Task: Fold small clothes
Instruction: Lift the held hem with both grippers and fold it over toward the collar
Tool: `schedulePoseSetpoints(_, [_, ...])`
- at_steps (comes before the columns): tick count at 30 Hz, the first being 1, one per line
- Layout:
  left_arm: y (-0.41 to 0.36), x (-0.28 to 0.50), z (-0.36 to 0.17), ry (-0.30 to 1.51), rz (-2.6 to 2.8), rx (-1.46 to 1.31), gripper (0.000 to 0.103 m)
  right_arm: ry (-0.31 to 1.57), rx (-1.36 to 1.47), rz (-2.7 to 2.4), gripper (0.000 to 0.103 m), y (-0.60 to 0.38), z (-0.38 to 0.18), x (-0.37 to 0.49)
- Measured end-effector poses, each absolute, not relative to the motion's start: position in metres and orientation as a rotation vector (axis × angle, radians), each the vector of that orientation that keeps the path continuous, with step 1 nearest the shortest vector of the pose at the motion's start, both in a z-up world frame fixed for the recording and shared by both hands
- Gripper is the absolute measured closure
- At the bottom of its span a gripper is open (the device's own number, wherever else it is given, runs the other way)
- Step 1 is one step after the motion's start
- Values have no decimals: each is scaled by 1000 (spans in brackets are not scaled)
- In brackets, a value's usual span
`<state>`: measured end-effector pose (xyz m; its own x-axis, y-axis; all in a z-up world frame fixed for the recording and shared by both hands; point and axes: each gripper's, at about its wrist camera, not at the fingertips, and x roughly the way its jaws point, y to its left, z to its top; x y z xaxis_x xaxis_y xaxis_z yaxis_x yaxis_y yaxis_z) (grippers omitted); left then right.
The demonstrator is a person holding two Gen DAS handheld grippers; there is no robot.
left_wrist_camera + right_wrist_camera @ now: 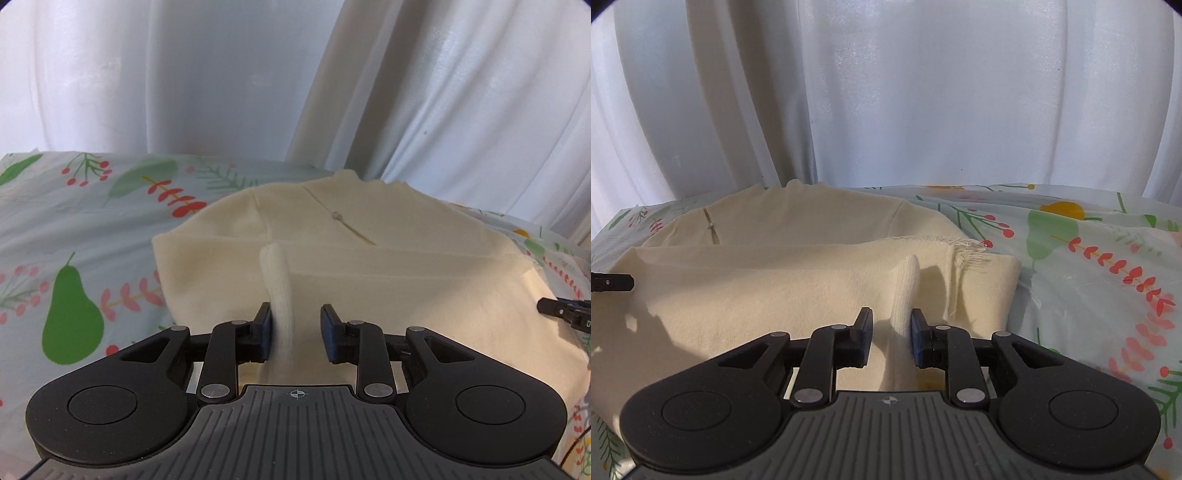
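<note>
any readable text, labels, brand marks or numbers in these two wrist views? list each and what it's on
No full word or number reads in either view.
"D": a lone white character, cut off by the frame edge, on the right gripper as seen from the left wrist view; the rest is out of frame.
Crosshair mark, no letters: on the body of the left gripper and of the right gripper in its own view.
Cream garment: small metal stud, no tag or print visible.
Patterned sheet: pears and leaves only.

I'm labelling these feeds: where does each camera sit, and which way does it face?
Left wrist: on the left hand-held gripper, looking forward and down at the cream garment; its own fingers show.
Right wrist: on the right hand-held gripper, same aim, own fingers.
Shared: garment, printed cloth, white curtain, each other's fingertip.
</note>
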<state>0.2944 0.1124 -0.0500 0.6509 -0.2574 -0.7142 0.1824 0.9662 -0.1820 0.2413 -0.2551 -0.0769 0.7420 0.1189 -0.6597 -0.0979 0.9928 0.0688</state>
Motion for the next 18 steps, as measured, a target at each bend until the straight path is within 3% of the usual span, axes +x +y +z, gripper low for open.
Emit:
schedulePoseSetpoints(1, [109,294,-52,832,-246,-71,75,724,-9,108,85,-252,-78,240])
schedulePoseSetpoints(2, [107,295,-52,838,-235,-51,94,725,-51,100,96,-248,-78,239])
schedulePoseSetpoints(12, [104,333,25,611,-167,-17,94,504,-174,-1,96,-225,-21,291])
schedulePoseSetpoints(18, [85,391,12,577,-79,22,94,526,-124,-118,96,-224,-40,359])
